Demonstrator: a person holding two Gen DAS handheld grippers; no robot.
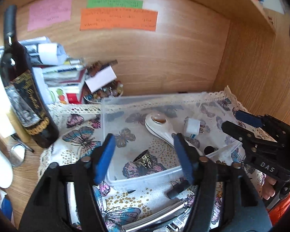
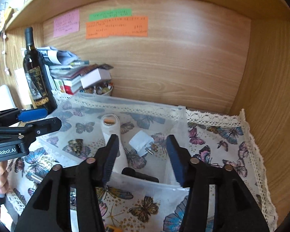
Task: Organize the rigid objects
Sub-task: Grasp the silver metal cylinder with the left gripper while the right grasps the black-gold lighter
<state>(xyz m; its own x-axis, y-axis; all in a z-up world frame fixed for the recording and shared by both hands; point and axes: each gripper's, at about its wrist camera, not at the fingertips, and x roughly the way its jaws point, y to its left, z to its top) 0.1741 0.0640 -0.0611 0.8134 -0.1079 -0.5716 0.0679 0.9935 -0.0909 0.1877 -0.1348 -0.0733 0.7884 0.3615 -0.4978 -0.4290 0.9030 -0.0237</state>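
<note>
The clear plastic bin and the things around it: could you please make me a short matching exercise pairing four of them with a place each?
Things:
1. white plug adapter
2. wine bottle
3. orange note
4. black USB stick

Places:
A. stuck on the wooden back panel
B. on the butterfly cloth in front of the clear bin, outside it
C. inside the clear bin
D. standing left of the bin

Pairs: 1-C, 2-D, 3-A, 4-B

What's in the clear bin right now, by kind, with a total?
White handheld device with amber window: 1
White plug adapter: 1
Brass patterned thimble-like piece: 1
Black object at the near wall: 1
Total in the clear bin: 4
</note>
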